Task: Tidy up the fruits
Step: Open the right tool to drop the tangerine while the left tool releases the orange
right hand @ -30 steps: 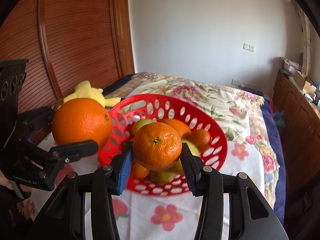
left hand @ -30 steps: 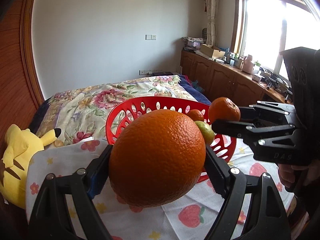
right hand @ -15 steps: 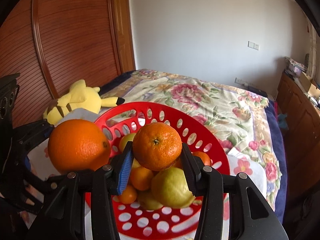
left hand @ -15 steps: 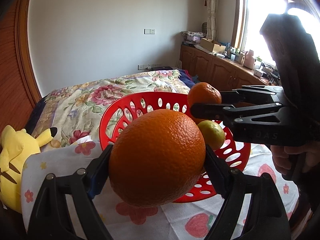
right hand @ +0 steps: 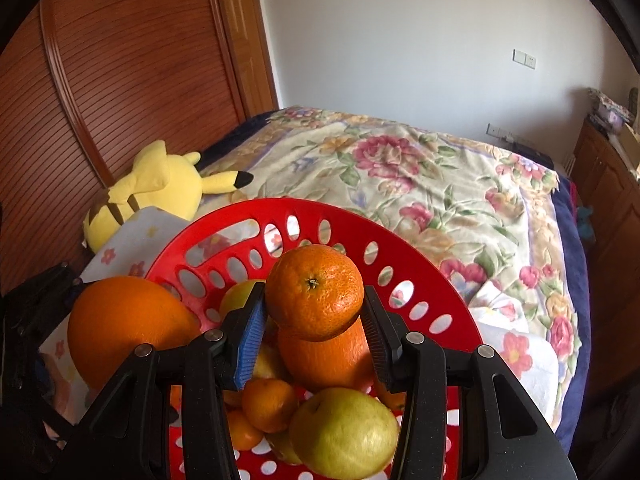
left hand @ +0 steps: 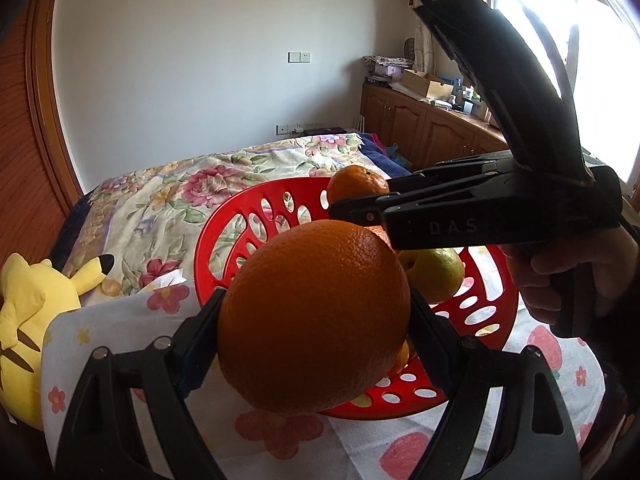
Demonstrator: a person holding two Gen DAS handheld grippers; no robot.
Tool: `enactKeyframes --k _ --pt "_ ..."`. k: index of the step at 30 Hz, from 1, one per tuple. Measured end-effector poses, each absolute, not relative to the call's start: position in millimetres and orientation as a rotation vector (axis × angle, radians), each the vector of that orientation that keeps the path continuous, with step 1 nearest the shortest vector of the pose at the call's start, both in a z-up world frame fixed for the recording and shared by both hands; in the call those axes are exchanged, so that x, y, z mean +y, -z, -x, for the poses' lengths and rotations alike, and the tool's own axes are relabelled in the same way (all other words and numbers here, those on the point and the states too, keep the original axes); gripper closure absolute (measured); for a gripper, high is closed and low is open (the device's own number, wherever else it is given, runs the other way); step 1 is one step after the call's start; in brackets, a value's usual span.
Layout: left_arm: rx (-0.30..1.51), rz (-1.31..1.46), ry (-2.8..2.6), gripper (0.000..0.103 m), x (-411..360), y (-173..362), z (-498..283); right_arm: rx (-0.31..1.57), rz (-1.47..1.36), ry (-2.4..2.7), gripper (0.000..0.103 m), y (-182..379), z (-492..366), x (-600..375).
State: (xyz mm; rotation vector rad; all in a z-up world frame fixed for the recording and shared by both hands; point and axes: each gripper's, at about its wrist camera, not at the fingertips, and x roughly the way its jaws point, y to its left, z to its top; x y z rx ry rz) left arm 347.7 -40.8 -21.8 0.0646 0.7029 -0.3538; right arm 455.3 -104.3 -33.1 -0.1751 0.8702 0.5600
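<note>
Fruits mostly in the red basket [right hand: 404, 256] already, two left to drop in: small orange [right hand: 314, 292] clenched in right tool [right hand: 314, 320] above the pile, large orange [left hand: 314, 312] clenched in left tool [left hand: 316, 320] near the rim.

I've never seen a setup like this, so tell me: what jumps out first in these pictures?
Two black handheld grippers, each clamping a fruit: the left gripper holds a big orange at the near rim of a red basket, and the right gripper holds a smaller mandarin above the fruit piled inside. The basket sits on a flowered cloth, with a yellow plush toy lying just beyond it on the floral bedspread.
</note>
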Motion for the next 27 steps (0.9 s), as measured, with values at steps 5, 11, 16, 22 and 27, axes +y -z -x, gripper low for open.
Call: enactKeyframes --k 5,11,16,22,27 --pt "0.702 -0.069 0.35 0.018 -43.1 22.4 -348.6 0.871 0.169 -0.553 0.052 30.4 -452.5 -106.1" --pt "0.707 -0.062 0.349 0.018 -41.3 23.0 -350.5 0.823 0.187 -0.524 0.052 18.3 -437.7 -112.7" --pt "0.717 -0.066 0.359 0.018 -44.1 27.4 -352.2 0.794 0.163 -0.496 0.051 15.7 -416.4 -129.2" --pt "0.724 -0.074 0.356 0.018 -49.7 32.9 -351.3 0.787 0.125 -0.465 0.051 17.3 -392.3 -150.0" --pt "0.735 -0.075 0.341 0.018 -51.8 32.4 -353.1 0.784 0.098 -0.446 0.051 18.8 -376.1 -163.0"
